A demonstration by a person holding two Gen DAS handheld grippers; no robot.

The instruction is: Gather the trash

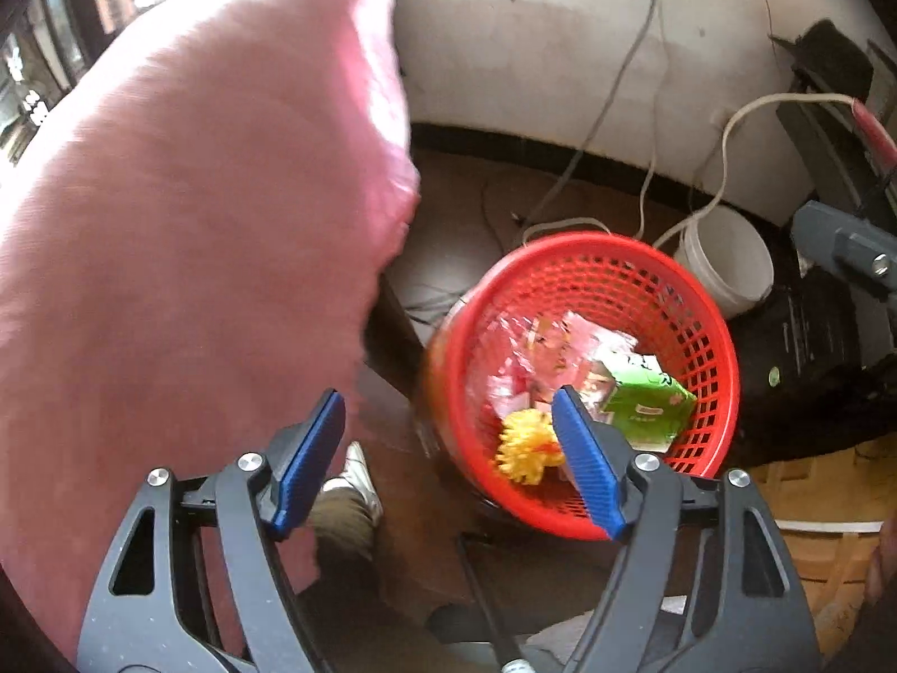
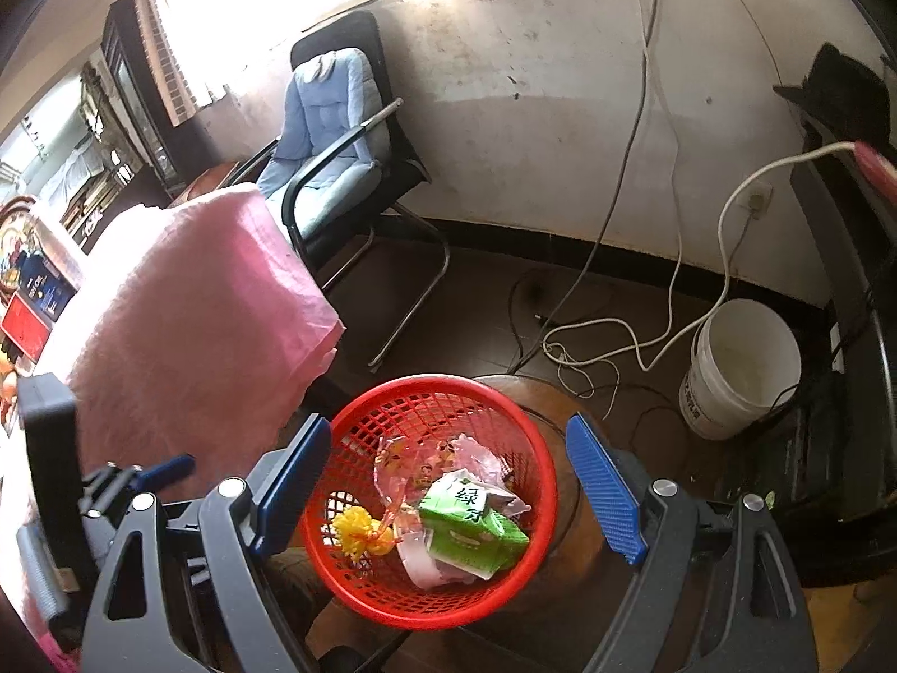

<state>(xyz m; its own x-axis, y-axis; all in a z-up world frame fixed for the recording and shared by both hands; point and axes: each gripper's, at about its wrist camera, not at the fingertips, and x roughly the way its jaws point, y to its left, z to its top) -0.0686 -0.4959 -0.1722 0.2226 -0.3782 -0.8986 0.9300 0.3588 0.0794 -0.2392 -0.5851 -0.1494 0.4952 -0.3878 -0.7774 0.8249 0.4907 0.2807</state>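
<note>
A red mesh basket (image 1: 701,336) (image 2: 359,432) stands on a round wooden stool (image 2: 538,398). Inside lie a green paper packet (image 1: 650,404) (image 2: 471,527), clear and pink plastic wrappers (image 1: 538,353) (image 2: 426,460) and a yellow frilly item (image 1: 527,443) (image 2: 359,533). My left gripper (image 1: 448,443) is open and empty, just above and left of the basket. My right gripper (image 2: 448,476) is open and empty, hovering over the basket. The left gripper's body also shows in the right wrist view (image 2: 112,488).
A pink cloth (image 1: 196,224) (image 2: 196,325) covers the table at left. A white bucket (image 1: 729,258) (image 2: 740,370) and loose cables (image 2: 605,336) are on the dark floor. A black chair with a blue cushion (image 2: 331,118) stands by the wall. Black equipment (image 1: 813,336) stands at right.
</note>
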